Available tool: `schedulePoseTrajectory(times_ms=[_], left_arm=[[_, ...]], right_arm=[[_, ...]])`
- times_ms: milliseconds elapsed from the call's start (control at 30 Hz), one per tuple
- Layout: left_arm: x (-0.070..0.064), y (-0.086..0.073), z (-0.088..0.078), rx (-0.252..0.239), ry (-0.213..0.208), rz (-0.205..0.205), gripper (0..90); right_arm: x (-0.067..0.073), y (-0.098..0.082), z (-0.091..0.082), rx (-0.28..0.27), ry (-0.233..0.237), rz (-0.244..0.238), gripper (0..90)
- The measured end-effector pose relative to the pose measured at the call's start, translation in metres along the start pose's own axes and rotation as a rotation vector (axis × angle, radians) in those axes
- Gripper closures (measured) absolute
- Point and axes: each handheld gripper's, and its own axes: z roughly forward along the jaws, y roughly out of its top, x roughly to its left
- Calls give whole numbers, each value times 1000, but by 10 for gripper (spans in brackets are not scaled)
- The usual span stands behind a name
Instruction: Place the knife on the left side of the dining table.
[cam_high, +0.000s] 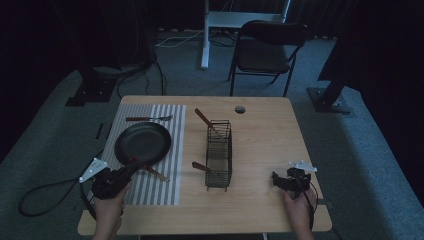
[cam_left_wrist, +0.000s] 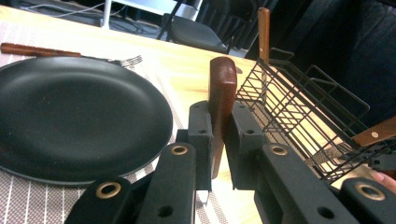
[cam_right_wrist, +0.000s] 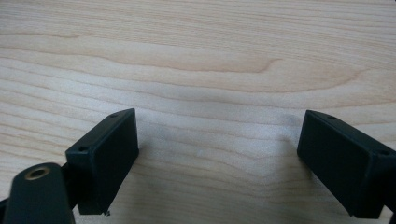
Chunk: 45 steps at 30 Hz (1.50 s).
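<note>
Left tool (cam_left_wrist: 218, 135) clamps a brown wooden handle (cam_left_wrist: 221, 88); its metal end drops behind the jaws, type unclear. Black plate (cam_left_wrist: 70, 116) cut off at left edge beside the tool. Wire rack (cam_left_wrist: 299, 121) runs off right edge; second handle (cam_left_wrist: 379, 132) there is cropped. Right tool (cam_right_wrist: 217, 158): jaw bases cut by bottom edge, tabletop (cam_right_wrist: 196, 60) blurred close up.

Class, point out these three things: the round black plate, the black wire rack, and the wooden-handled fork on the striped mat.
Round black plate (cam_high: 143, 142): high view, centre of its dish.
Black wire rack (cam_high: 219, 165): high view, its wire floor.
Wooden-handled fork (cam_high: 141, 118): high view, its brown handle.
</note>
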Motion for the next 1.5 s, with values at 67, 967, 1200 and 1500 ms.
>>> schedulePoseTrajectory(times_ms=[67,967,1200,1500], left_arm=[[1,-2,-1,-7,-2,-7,820],[71,-30,-19,-46,108,-184,647],[83,-36,-20,-15,144,-200,639],[102,-50,-12,76,193,-236,572]], right_arm=[[0,0,0,0,0,1,115],[0,0,0,0,0,0,115],[0,0,0,0,0,0,115],[0,0,0,0,0,0,115]])
